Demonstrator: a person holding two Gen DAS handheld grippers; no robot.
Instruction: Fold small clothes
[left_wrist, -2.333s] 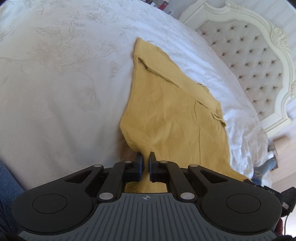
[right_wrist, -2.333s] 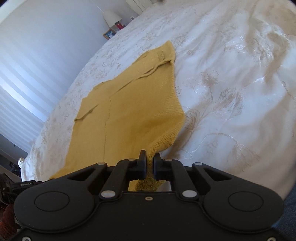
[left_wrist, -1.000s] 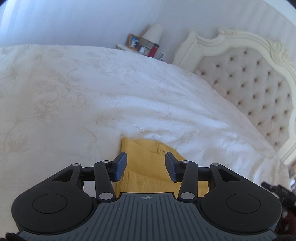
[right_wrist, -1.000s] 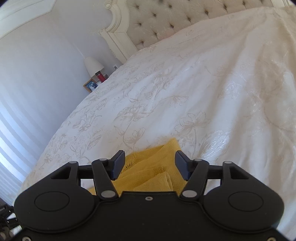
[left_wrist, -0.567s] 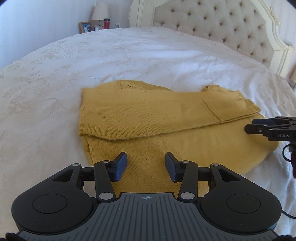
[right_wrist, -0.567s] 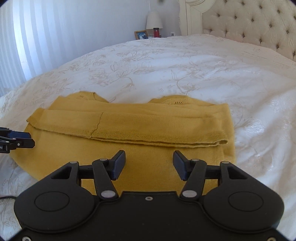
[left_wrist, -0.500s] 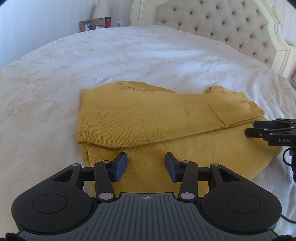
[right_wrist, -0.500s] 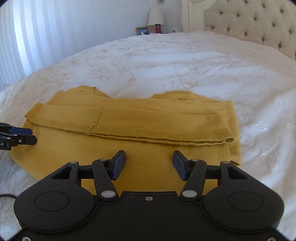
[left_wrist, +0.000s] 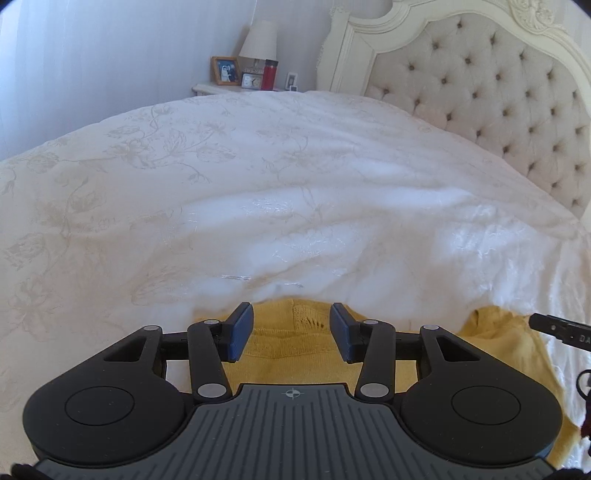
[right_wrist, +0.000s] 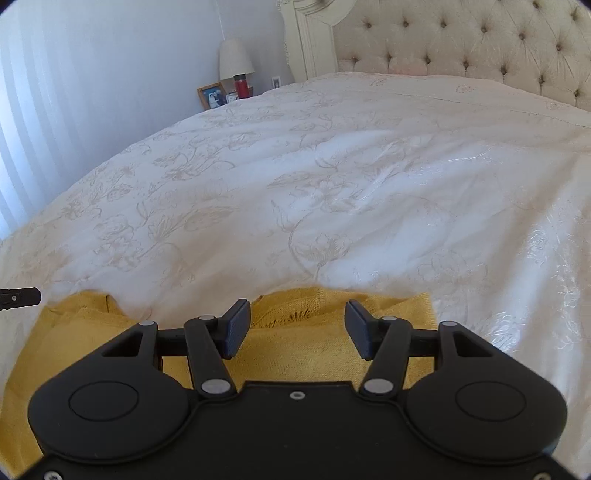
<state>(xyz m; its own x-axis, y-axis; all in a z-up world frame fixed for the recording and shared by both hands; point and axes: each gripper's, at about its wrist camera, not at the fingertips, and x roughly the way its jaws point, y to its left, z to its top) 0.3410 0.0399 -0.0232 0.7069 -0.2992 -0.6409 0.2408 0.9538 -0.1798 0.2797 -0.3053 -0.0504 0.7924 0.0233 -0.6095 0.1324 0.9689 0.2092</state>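
Observation:
A mustard-yellow knit top (left_wrist: 295, 343) lies folded on the white bedspread (left_wrist: 295, 206); only its far edge shows past each gripper. My left gripper (left_wrist: 291, 330) hovers over the top's left part, jaws apart with nothing between the pads. My right gripper (right_wrist: 297, 328) is over the top (right_wrist: 314, 339) near its right end, jaws apart and empty. The tip of the right gripper (left_wrist: 557, 328) pokes in at the right edge of the left wrist view. The left gripper's tip (right_wrist: 18, 296) shows at the left edge of the right wrist view.
A tufted cream headboard (left_wrist: 498, 96) closes the far right of the bed. A nightstand (left_wrist: 236, 86) beyond the far edge holds a lamp (left_wrist: 258, 42), a picture frame (left_wrist: 224, 70) and a red bottle (left_wrist: 269, 74). Embroidered bedspread (right_wrist: 332, 184) stretches ahead.
Both grippers have moved forward over the folded top, so only its far edge remains visible. Earlier they let go of the hem after carrying it over. Both stay open.

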